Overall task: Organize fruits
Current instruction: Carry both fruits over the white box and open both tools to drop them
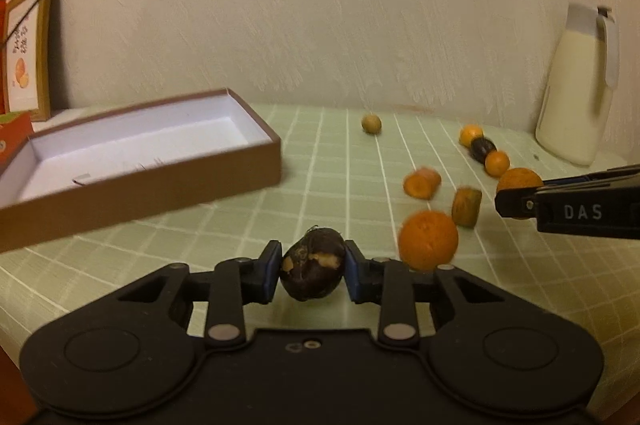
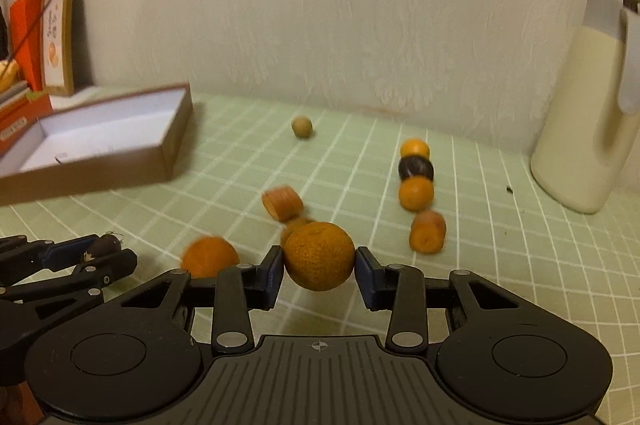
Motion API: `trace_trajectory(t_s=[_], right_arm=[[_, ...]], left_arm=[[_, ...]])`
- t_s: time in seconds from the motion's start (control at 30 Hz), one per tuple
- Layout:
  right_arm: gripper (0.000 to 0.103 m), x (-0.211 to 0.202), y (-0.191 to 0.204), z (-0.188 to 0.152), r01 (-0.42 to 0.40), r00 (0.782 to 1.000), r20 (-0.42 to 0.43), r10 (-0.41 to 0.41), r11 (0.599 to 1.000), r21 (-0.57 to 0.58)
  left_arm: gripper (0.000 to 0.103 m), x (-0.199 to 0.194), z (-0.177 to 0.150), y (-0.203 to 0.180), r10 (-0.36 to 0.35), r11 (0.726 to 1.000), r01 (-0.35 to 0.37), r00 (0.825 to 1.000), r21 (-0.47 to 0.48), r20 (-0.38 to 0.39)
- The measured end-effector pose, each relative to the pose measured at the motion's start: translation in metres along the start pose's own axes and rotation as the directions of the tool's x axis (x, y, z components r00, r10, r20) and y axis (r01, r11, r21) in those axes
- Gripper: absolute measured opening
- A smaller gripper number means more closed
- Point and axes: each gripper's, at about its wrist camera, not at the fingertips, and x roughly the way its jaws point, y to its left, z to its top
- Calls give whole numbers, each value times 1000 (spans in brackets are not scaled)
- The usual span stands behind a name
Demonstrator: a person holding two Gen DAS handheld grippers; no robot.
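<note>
My left gripper (image 1: pixel 313 265) is shut on a dark brown fruit (image 1: pixel 313 277) with pale scuffed patches, held just above the green checked cloth. In the right wrist view my right gripper (image 2: pixel 319 265) is shut on a round orange (image 2: pixel 319 245). The left gripper (image 2: pixel 108 252) shows at that view's left edge, the right gripper (image 1: pixel 516 195) at the left wrist view's right edge. An open brown box (image 1: pixel 160 171) with a white inside lies to the left, nothing in it. Loose on the cloth are another orange (image 1: pixel 428 240), two cut orange chunks (image 1: pixel 422 182) and a tan ball (image 1: pixel 371 124).
A row of a small orange, a dark fruit (image 2: pixel 416 169) and another small orange lies near the back right. A cream jug (image 2: pixel 580 113) stands at the far right by the wall. Cartons and a framed card (image 1: pixel 28 49) stand behind the box.
</note>
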Motion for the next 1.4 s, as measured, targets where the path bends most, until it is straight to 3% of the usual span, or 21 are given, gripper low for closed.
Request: trace_trajectory(t_s=[0.33, 0.67, 0.93, 1.4], right_arm=[[39, -29, 49, 35, -95, 989, 106, 102, 993, -65], [39, -23, 114, 72, -202, 960, 165, 228, 966, -161], [39, 5, 158, 88, -246, 951, 137, 276, 948, -200], [39, 54, 176, 97, -273, 955, 78, 287, 950, -151]], left_arm=[[23, -34, 39, 49, 72, 997, -68, 993, -46, 98], [23, -50, 64, 122, 231, 970, -216, 961, -112, 150], [23, -43, 67, 178, 341, 932, -318, 932, -174, 124], [23, -10, 65, 214, 398, 902, -383, 916, -198, 42]])
